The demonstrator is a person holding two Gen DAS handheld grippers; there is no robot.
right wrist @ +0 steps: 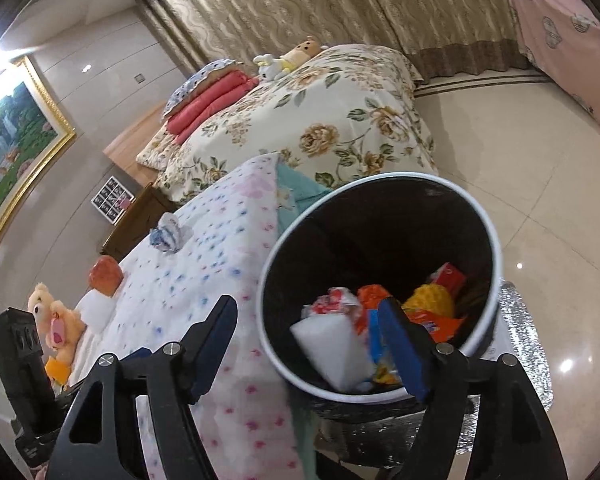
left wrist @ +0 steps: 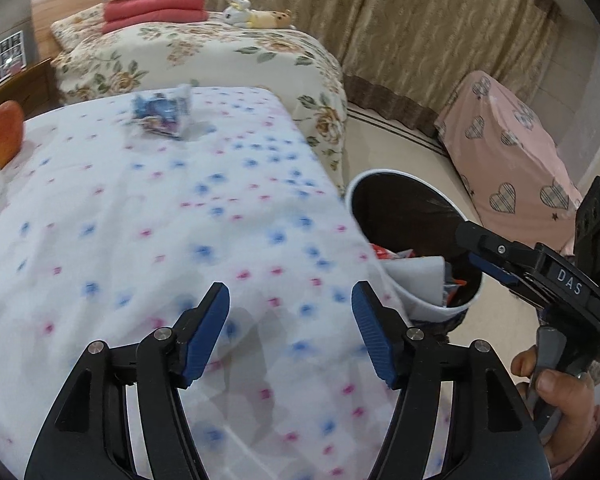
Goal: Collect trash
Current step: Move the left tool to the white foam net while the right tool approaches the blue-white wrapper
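Bin [right wrist: 476, 216] base hidden; crumpled wrapper [left wrist: 165, 114] blurred; orange object [left wrist: 2, 134] cropped.

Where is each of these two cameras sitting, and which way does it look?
Left wrist: on the left gripper, looking down across the dotted cloth; the right gripper and a hand show.
Right wrist: on the right gripper, looking into the trash bin.
Shared: bin, crumpled wrapper, floral bed.

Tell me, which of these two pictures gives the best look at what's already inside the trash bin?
The right wrist view. It looks down into the trash bin, showing wrappers and a white piece lying inside. The left wrist view catches the bin from the side, with only a few scraps visible.
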